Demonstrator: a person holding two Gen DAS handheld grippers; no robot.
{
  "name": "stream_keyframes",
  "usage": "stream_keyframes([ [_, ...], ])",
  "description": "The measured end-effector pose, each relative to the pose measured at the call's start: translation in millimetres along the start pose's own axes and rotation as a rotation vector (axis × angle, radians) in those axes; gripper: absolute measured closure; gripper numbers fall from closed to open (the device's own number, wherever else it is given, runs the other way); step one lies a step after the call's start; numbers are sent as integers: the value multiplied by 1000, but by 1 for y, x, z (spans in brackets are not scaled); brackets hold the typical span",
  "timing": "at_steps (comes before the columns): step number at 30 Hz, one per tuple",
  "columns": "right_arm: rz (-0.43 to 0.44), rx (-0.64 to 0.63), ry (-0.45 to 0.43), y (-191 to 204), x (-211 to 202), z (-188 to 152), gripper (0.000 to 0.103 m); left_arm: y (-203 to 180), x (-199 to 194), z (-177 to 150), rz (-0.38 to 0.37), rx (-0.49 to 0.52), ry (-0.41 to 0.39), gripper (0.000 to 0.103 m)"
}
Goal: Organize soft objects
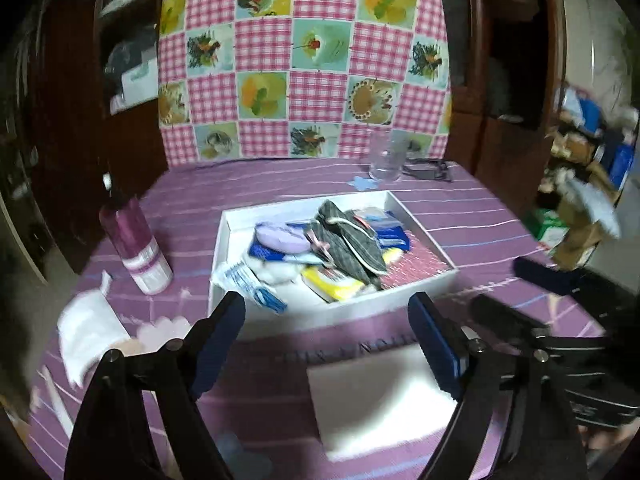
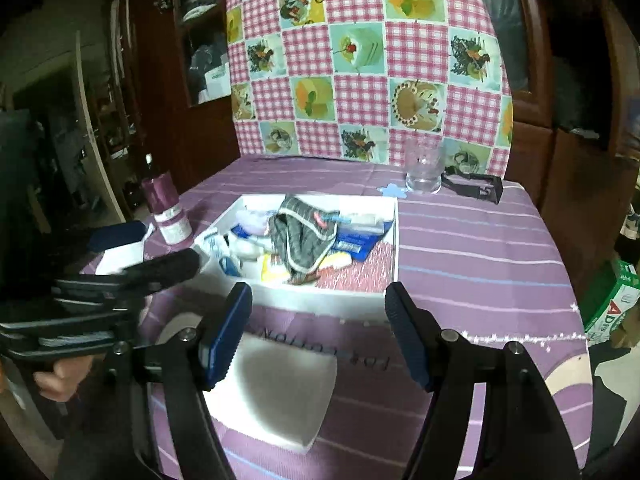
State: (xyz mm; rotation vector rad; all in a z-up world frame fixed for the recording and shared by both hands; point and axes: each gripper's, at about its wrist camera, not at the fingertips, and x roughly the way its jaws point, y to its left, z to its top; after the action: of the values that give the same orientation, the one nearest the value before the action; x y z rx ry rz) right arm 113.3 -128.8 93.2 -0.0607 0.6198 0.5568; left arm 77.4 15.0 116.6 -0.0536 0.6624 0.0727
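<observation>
A white box stands mid-table, holding a grey striped cloth pouch, a lilac oval sponge, a yellow packet and other small soft items. In front of it a white foam block lies on the purple cloth. My left gripper is open above that block, with nothing between its pads. The right wrist view shows the same block below my right gripper, which is open and empty too, facing the box. Each gripper appears at the side of the other's view.
A purple bottle and crumpled white paper sit left of the box. A clear glass and black spectacles stand at the table's far edge, before a checked cloth. Beyond the right edge lies a green carton.
</observation>
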Motion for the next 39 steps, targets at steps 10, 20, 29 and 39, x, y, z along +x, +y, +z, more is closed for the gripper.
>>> stream_keyframes([
  [10, -34, -35, 58, 9, 8, -31, 33, 12, 0, -39, 54, -11, -80, 0],
  [20, -12, -5, 68, 10, 6, -33, 33, 16, 7, -52, -19, -79, -40, 0],
  [29, -13, 23, 46, 12, -2, -33, 33, 10, 5, -55, 3, -60, -62, 0],
  [39, -35, 31, 53, 9, 0, -36, 33, 7, 6, -55, 21, -34, -60, 0],
])
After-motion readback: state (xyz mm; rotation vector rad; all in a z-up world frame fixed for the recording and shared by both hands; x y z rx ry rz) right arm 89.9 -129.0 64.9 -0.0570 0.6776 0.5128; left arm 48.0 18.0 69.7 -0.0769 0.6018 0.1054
